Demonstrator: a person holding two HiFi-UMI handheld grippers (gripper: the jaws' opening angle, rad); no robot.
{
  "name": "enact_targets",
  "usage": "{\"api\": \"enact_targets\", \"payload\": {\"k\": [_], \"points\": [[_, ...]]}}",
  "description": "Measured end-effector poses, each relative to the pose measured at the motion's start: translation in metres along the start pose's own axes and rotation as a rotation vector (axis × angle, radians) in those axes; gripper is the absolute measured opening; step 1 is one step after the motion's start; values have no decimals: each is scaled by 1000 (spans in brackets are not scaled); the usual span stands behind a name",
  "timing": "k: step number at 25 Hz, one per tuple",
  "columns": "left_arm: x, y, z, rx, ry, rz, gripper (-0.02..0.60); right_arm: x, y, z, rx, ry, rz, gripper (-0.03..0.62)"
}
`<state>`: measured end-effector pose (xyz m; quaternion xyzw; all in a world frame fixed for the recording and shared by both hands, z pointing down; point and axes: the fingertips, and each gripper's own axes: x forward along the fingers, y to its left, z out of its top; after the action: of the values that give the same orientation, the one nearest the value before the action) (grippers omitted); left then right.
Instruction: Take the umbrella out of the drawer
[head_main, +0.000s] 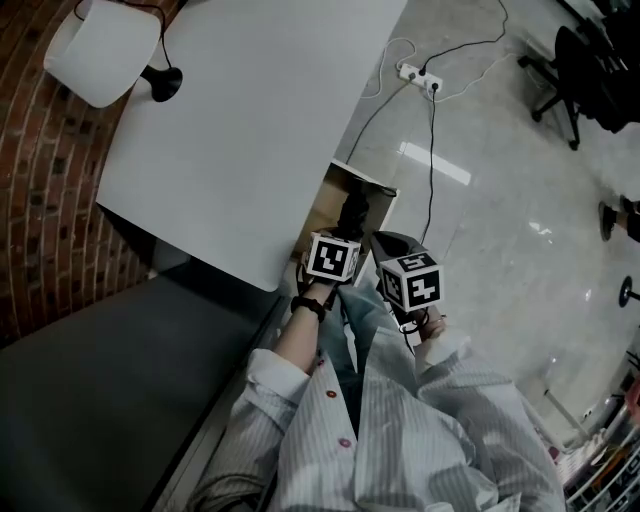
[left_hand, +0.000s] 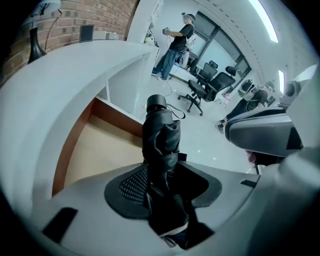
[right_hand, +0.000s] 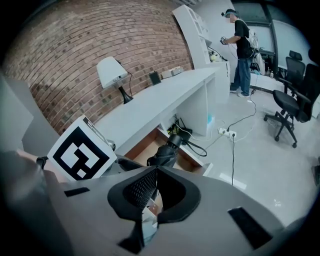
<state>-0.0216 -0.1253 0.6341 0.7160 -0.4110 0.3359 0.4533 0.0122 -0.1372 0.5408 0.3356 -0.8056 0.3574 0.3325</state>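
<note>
Umbrella (left_hand: 161, 140) fabric, black and folded tight, stood clamped between the jaws of the left gripper (left_hand: 165, 182), whose pads pressed on it from both sides. The umbrella ran away from that gripper, ending in a round cap with a thin strap looped beside it. It was held in the air over the open drawer (left_hand: 117, 117), whose pale wooden floor and brown walls showed behind and below it; no part of it could be seen resting on the drawer floor. The drawer stood pulled out from under a long white desk (head_main: 250, 120), which ran along a brick wall (right_hand: 75, 45) and carried a lamp (head_main: 100, 50) with a white shade on a black stem. The right gripper (right_hand: 154, 192) hung just beside the left one, on the side away from the desk, its jaws drawn together at the tips with nothing between them. In the head view both marker cubes sat close together above the person's striped sleeves (head_main: 440, 400). On the glossy floor (head_main: 500, 230) beyond the drawer lay a white power strip (head_main: 420, 78) with cables trailing from it. Farther off stood a black office chair (right_hand: 295, 105) and another person (right_hand: 242, 45) near tall windows.
</note>
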Motion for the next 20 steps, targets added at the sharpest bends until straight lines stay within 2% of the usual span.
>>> {"api": "enact_targets", "payload": {"k": [5,8,12,20], "points": [[-47,-7,16,19,-50,28,187,-26,16,17,-15,-45,2,35],[-69,-21,11,-27,-65,-13,187,-47,27,25,-36,-63,2,35],[-98,-29,17,-24,-115,-35,187,-75,41,42,-83,-102,3,35],[-158,-52,49,-4,-288,-85,187,-114,61,73,-173,-186,6,35]]}}
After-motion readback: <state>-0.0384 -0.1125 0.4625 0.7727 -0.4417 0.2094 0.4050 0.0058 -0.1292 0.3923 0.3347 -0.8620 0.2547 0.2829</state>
